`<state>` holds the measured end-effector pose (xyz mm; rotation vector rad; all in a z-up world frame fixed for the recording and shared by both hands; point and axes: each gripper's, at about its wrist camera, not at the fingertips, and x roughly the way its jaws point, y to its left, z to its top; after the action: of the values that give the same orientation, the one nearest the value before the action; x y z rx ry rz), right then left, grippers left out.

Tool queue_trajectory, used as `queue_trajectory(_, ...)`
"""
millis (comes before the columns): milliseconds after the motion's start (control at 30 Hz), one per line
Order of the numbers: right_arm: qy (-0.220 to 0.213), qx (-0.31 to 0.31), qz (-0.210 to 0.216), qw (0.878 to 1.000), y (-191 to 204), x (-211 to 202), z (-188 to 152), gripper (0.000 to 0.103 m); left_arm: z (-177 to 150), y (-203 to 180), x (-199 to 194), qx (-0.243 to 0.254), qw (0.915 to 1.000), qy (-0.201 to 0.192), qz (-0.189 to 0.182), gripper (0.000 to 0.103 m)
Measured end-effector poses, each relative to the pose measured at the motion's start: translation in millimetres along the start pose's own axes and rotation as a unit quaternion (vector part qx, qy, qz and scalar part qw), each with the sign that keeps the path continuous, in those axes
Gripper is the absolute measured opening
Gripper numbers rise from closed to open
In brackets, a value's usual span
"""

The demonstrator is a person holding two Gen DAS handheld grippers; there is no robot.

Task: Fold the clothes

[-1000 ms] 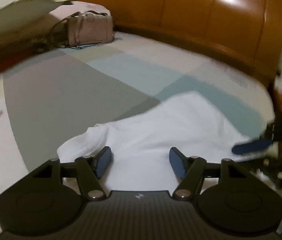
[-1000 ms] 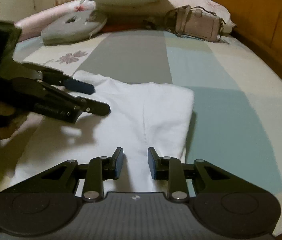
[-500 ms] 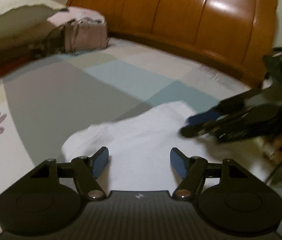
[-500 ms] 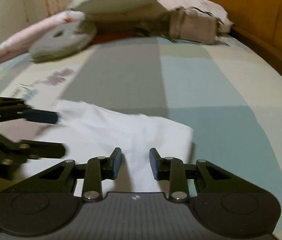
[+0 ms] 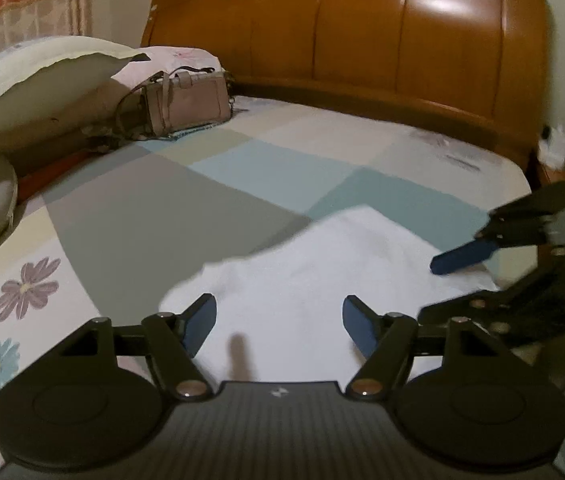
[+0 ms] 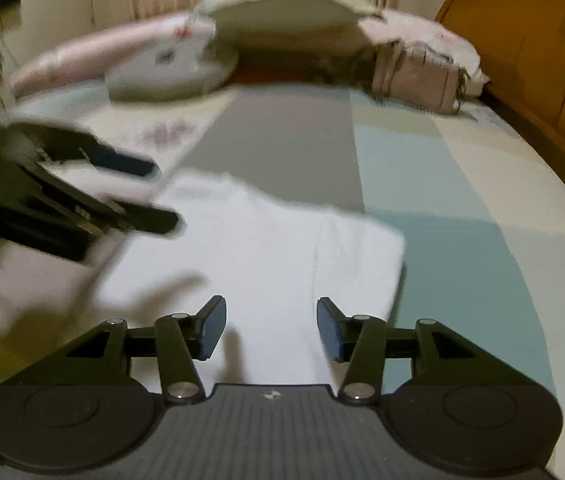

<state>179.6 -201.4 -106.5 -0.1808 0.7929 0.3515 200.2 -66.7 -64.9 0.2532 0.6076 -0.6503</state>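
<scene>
A white garment (image 5: 322,272) (image 6: 266,248) lies flat and partly folded on the patchwork bedspread (image 5: 202,200). My left gripper (image 5: 278,322) hovers over the garment's near part, open, with nothing between its blue pads. It also shows at the left of the right wrist view as the left gripper (image 6: 158,192), blurred. My right gripper (image 6: 271,328) sits above the garment's near edge, its jaws opening, nothing between them. At the right edge of the left wrist view the right gripper (image 5: 438,284) shows over the garment's right side.
A wooden headboard (image 5: 382,40) runs along the far side of the bed. A pinkish handbag (image 5: 186,104) and pillows (image 5: 42,80) lie at the far left. A grey round cushion (image 6: 170,76) lies beyond the garment. The bed's right edge (image 5: 522,184) drops off past the right gripper.
My right gripper's jaws have spread wider. My left gripper has lifted and drawn back a little, staying open. The garment lies where it was.
</scene>
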Motion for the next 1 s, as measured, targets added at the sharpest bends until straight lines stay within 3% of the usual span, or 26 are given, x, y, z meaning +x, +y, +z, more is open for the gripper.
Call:
queue_trajectory(100,-0.003,0.004,-0.014,1.000,-1.7,-5.6,-12.1,0.056,-10.6,-18.5,-2.6,0.025,0.9993,0.002,-0.030,0.071)
queue_trajectory(200,-0.002,0.010,-0.029,1.000,-2.8,-17.4,-15.2,0.057,-21.0,-31.1,12.9,0.014,0.9981,0.041,-0.043,0.071)
queue_trajectory(267,0.001,0.018,-0.043,0.999,-5.2,-25.6,-19.9,0.057,-25.8,-37.5,20.0,0.016,0.9976,0.061,-0.030,0.071)
queue_trajectory(433,-0.021,0.032,-0.022,0.999,-0.1,-50.0,-24.2,0.060,-11.8,-32.0,-7.7,-0.004,0.9995,0.030,-0.011,0.075)
queue_trajectory(533,-0.032,0.019,0.003,0.999,14.7,-49.8,-17.0,0.064,-9.3,-21.6,-21.2,-0.035,0.9980,0.032,0.043,0.082)
queue_trajectory(633,-0.035,-0.005,0.029,0.999,35.7,-35.7,-5.2,0.067,-13.3,-14.0,-30.3,-0.063,0.9939,0.039,0.082,0.082)
queue_trajectory(800,-0.021,-0.035,0.045,0.998,59.7,-6.4,5.7,0.071,-24.2,-5.2,-42.6,-0.092,0.9901,0.045,0.095,0.083)
queue_trajectory(867,0.005,-0.041,0.045,0.998,65.6,1.0,1.3,0.075,-29.6,-4.6,-45.6,-0.093,0.9892,0.052,0.100,0.083)
queue_trajectory(1000,0.024,-0.063,0.059,0.996,78.6,-19.7,-13.5,0.077,-34.3,-1.8,-47.7,-0.082,0.9885,0.065,0.109,0.083)
